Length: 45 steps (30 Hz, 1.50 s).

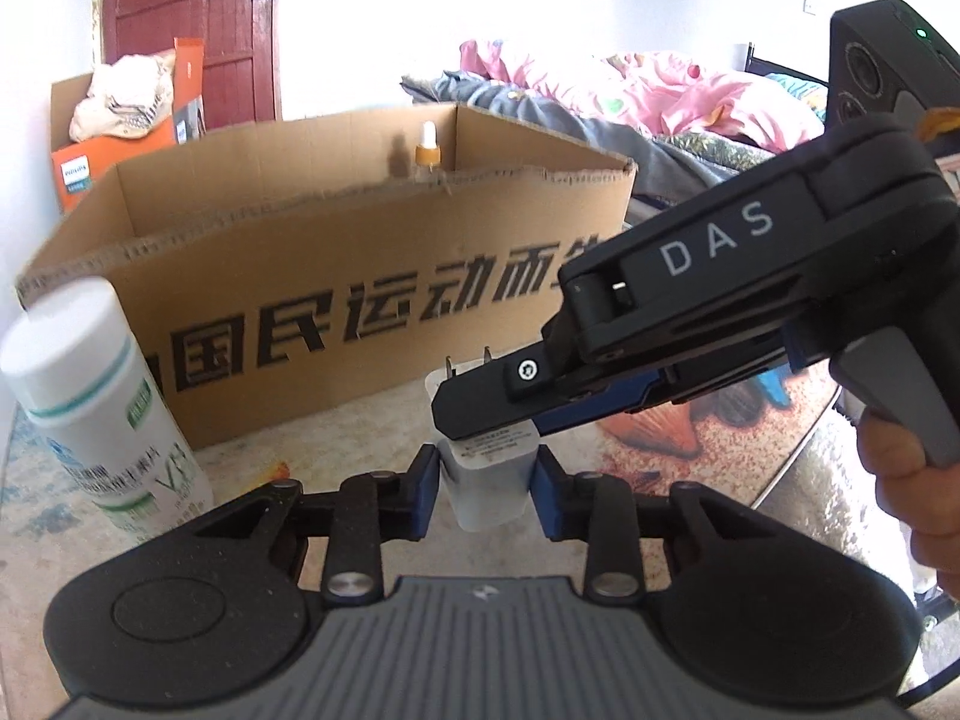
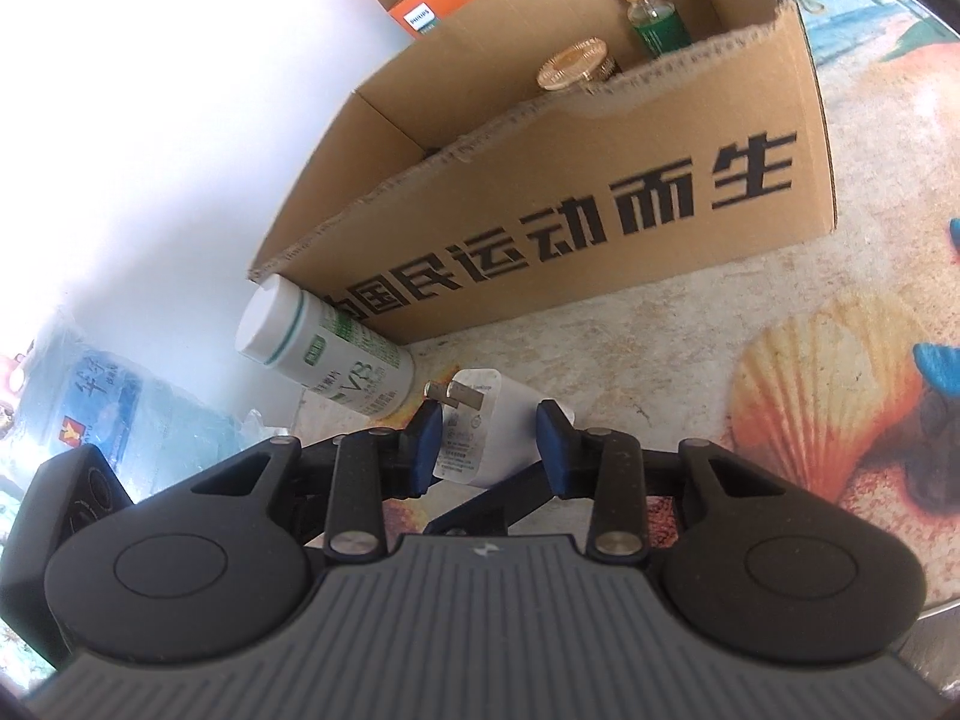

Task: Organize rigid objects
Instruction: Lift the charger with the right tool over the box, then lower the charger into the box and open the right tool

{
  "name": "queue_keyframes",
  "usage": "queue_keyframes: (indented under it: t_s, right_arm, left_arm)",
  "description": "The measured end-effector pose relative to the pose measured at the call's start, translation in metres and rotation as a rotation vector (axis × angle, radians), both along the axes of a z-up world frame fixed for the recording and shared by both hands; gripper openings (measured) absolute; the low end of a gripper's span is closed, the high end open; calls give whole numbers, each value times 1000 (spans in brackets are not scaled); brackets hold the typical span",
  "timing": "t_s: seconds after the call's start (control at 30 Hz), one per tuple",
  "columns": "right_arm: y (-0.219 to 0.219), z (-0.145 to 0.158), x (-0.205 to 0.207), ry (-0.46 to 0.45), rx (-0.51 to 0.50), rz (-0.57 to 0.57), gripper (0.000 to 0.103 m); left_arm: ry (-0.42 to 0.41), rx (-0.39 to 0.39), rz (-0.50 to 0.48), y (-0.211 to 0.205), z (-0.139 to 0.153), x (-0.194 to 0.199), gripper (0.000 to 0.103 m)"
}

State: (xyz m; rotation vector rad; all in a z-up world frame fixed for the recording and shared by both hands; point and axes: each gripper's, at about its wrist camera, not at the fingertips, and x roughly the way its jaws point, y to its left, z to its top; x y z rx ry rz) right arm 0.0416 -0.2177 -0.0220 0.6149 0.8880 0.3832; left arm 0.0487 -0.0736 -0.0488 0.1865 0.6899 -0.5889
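Note:
A white plug charger (image 1: pixel 489 474) stands with its two prongs up, in front of an open cardboard box (image 1: pixel 372 300). My left gripper (image 1: pixel 487 495) is shut on the charger's lower body. My right gripper (image 1: pixel 480 420) comes in from the right at the charger's upper part. In the right wrist view the charger (image 2: pixel 480 432) lies between the right gripper's (image 2: pixel 491 450) blue pads; the left pad touches it, the right pad (image 2: pixel 555 450) stands slightly off. A white vitamin bottle (image 1: pixel 102 402) stands left of the charger, also seen in the right wrist view (image 2: pixel 327 354).
The box (image 2: pixel 600 192) holds a green dropper bottle (image 2: pixel 651 12) and a gold-lidded jar (image 2: pixel 573 66). An orange Philips box (image 1: pixel 78 171) with cloth on top stands behind it. The table mat (image 2: pixel 810 396) has a seashell print. A bed with pink bedding (image 1: pixel 660 96) is behind.

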Motion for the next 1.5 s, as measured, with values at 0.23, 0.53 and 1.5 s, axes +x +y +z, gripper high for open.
queue_keyframes:
  t_s: [0.23,0.53,1.5]
  right_arm:
    - [4,58,-1,-164,2,22,34]
    - [-2,126,54,-327,-63,72,34]
    - [-7,7,202,217,-44,212,35]
  left_arm:
    - [-133,-13,46,6,56,-4,33]
    - [-201,-55,115,-1,116,48,33]
    - [448,-115,350,4,20,188,34]
